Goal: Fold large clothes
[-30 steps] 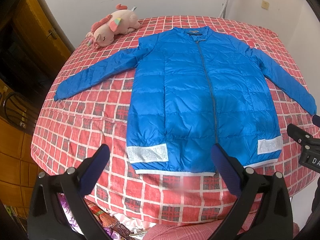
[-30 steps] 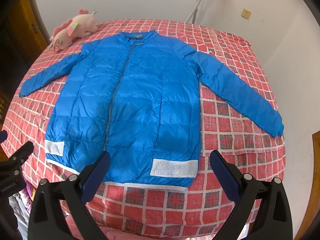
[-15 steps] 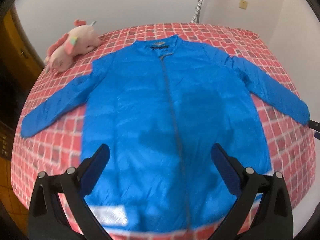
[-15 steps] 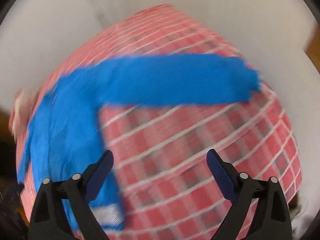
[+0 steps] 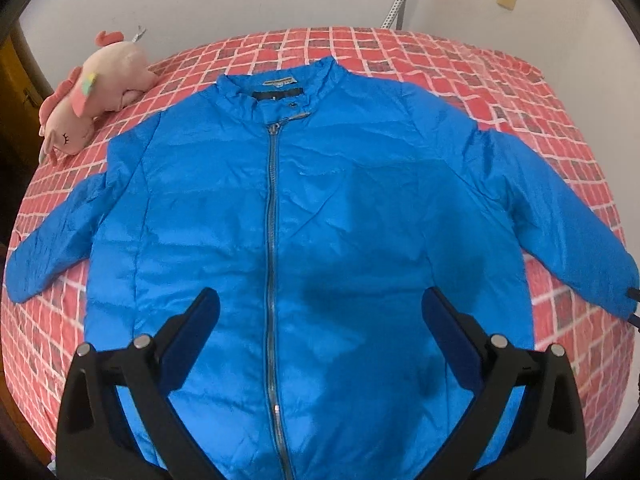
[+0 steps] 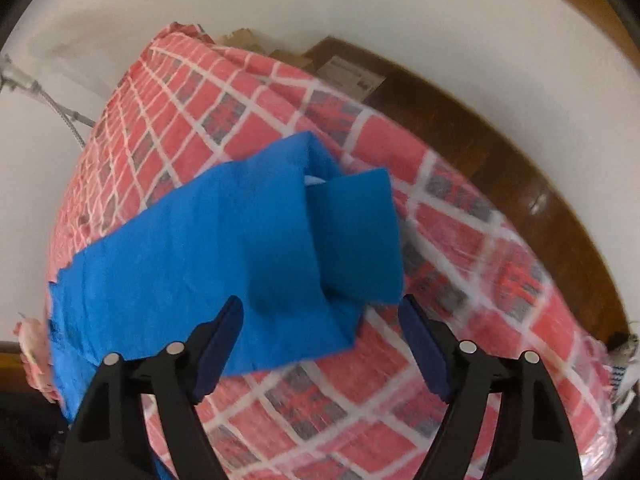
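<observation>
Since a second ago you pushed both open grippers in over the blue jacket [image 5: 340,240] on the checked bed [image 5: 540,120]. Your left gripper [image 5: 320,332] hung wide over its zip at frame centre. Only your right gripper [image 6: 322,340], equally wide, showed the cuff [image 6: 352,236] folded back, mid-frame.

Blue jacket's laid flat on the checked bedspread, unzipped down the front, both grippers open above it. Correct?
Not quite: the blue jacket is zipped up to the collar, as the left wrist view shows. It does lie flat on the checked bedspread, with left gripper and right gripper open.

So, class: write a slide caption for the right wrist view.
Open right gripper nears the blue jacket's sleeve cuff on the red checked bedspread.
</observation>
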{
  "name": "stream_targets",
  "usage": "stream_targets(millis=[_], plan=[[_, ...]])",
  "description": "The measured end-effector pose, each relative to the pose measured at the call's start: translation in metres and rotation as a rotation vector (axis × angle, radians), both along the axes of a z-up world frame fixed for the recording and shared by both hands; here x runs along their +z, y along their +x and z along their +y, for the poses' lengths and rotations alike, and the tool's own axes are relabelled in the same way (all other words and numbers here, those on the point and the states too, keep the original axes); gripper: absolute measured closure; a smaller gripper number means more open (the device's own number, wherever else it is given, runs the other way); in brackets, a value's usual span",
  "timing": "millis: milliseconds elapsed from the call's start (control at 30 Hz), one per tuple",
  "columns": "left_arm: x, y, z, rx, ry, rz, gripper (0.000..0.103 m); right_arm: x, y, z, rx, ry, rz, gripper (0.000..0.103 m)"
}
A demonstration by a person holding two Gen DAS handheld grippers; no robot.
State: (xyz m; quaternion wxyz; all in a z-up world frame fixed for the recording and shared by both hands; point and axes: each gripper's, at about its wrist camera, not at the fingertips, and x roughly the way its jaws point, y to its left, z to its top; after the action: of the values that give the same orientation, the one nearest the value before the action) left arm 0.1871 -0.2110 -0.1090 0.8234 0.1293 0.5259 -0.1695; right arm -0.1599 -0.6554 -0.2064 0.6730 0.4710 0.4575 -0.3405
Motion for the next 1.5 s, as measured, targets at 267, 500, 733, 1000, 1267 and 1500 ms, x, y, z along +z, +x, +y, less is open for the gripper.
stream_targets(millis=[267, 500, 733, 1000, 1267, 1500], plan=[[-0.011, 0.013, -0.001, -0.009, 0.023, 0.0, 0.004, -0.005, 0.002, -0.007, -0.049, 0.064, -0.129, 0.072], [-0.012, 0.027, 0.017, 0.025, 0.017, 0.011, 0.004, 0.075, 0.025, 0.026, 0.008, -0.104, -0.234, 0.077], [-0.005, 0.036, 0.032, 0.045, -0.003, 0.01, 0.004, 0.132, 0.128, 0.102, 0.291, -0.13, -0.369, 0.077], [0.001, 0.049, 0.061, 0.082, -0.013, 0.017, 0.004, 0.109, 0.259, 0.225, 0.603, -0.151, -0.259, 0.077], [0.001, 0.06, 0.084, 0.11, -0.055, 0.051, 0.004, 0.054, 0.31, 0.305, 0.818, -0.092, -0.197, 0.061], [0.004, 0.057, 0.07, 0.071, -0.159, 0.106, 0.004, 0.066, 0.282, 0.331, 1.0, 0.009, -0.349, 0.05]])
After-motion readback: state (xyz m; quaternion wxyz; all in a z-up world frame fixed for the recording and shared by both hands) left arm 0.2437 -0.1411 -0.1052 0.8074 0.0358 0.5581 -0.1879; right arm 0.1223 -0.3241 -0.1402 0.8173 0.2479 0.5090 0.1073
